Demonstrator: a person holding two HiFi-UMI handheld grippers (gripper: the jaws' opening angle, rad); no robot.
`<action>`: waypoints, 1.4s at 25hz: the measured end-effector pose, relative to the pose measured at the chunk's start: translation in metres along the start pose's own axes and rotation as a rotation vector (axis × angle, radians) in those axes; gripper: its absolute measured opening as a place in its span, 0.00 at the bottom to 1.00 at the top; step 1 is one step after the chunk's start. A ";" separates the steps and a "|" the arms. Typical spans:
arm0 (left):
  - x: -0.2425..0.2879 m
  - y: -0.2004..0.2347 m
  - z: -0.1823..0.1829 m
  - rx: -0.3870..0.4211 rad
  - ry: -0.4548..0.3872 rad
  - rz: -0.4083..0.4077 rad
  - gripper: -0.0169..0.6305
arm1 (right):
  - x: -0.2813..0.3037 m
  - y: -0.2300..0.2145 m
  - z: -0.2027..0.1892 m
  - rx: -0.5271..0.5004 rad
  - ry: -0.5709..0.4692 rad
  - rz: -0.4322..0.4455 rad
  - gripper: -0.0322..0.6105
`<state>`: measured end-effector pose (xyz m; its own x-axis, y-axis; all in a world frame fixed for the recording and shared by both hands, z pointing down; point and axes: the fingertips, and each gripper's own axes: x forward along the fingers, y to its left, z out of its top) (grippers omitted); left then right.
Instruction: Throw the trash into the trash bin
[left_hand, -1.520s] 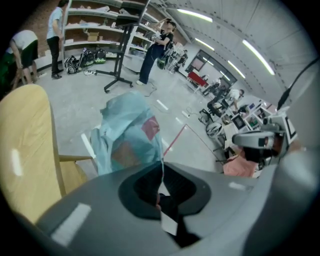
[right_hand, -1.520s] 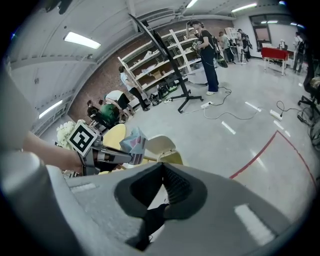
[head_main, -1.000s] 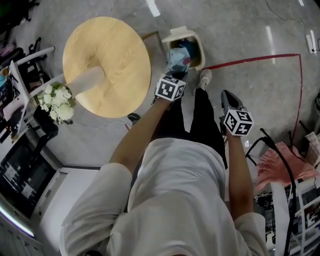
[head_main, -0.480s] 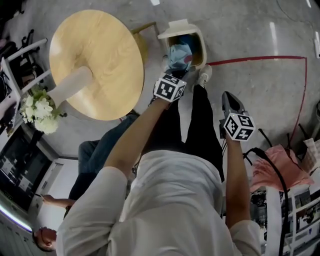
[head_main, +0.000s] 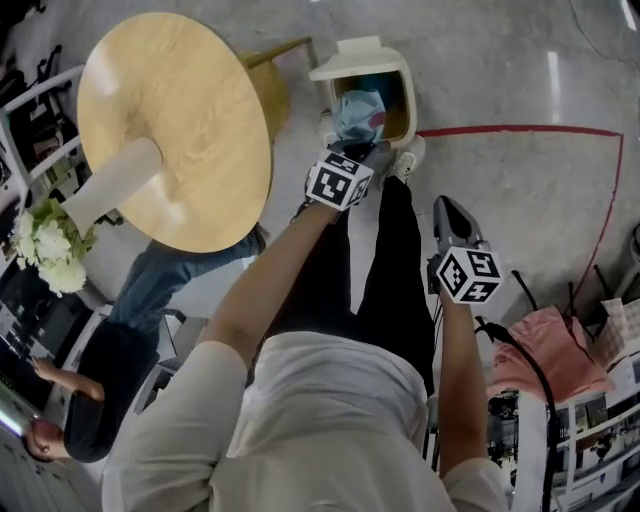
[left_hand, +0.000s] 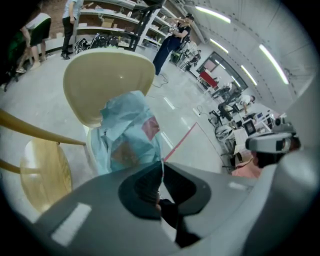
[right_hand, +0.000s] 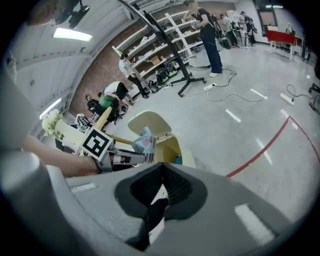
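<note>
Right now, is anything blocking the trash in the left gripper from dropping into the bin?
Nothing visible. The left gripper holds the teal wrapper at the mouth of the trash bin, whose lid is flipped open.

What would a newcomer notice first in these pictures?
The left gripper is shut on crumpled light-blue trash above the open cream trash bin, top centre of the head view. A round wooden table stands left of the bin; the right gripper, lower right, is shut and empty.
</note>
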<state>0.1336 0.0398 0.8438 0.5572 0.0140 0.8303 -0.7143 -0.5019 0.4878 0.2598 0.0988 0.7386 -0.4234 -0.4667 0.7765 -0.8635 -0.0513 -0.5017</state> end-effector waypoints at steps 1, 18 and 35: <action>0.005 0.003 0.000 -0.005 -0.004 0.001 0.05 | 0.004 -0.002 -0.002 0.002 0.000 0.002 0.04; 0.062 0.036 -0.009 -0.075 -0.056 -0.039 0.05 | 0.054 -0.044 -0.030 0.018 0.016 -0.007 0.04; 0.071 0.040 -0.018 -0.128 -0.077 -0.058 0.34 | 0.070 -0.043 -0.035 0.015 0.026 0.002 0.04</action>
<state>0.1369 0.0363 0.9267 0.6267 -0.0293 0.7787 -0.7252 -0.3875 0.5691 0.2575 0.0993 0.8276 -0.4320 -0.4434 0.7854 -0.8587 -0.0639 -0.5084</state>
